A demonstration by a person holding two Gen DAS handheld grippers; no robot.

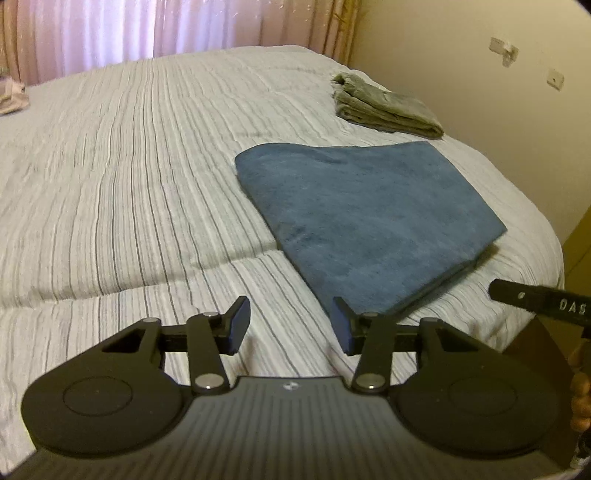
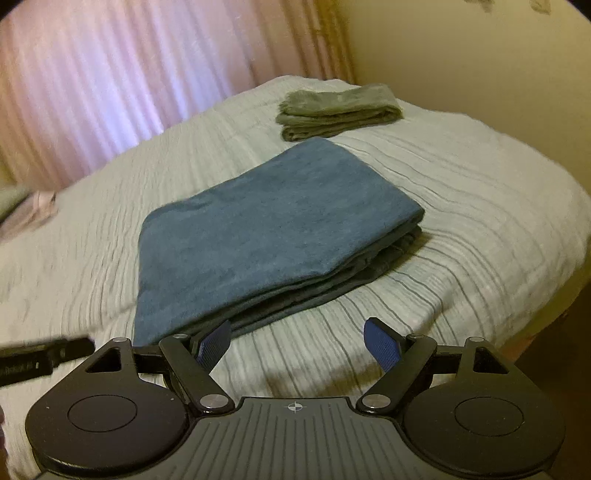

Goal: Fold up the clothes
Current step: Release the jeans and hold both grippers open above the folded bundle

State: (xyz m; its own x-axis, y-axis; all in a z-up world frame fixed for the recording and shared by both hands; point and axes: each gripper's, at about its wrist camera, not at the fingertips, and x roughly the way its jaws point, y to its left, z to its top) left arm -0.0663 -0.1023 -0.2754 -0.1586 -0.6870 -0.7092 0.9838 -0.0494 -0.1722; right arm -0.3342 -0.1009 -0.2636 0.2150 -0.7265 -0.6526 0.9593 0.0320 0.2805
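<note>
A blue towel [image 1: 369, 218] lies folded flat in several layers on the striped bed cover [image 1: 129, 177]; it also shows in the right wrist view [image 2: 266, 236]. My left gripper [image 1: 290, 326] is open and empty, just short of the towel's near corner. My right gripper [image 2: 297, 345] is open and empty above the bed cover [image 2: 461, 206], just in front of the towel's near edge. A folded grey-green cloth [image 1: 384, 105] lies behind the towel near the wall, also in the right wrist view [image 2: 336, 110].
Pink curtains [image 1: 147, 29] hang behind the bed. A pale garment [image 1: 11, 98] lies at the far left of the bed, also in the right wrist view [image 2: 31, 212]. The wall [image 1: 480, 92] runs along the right. The bed's edge drops off at right.
</note>
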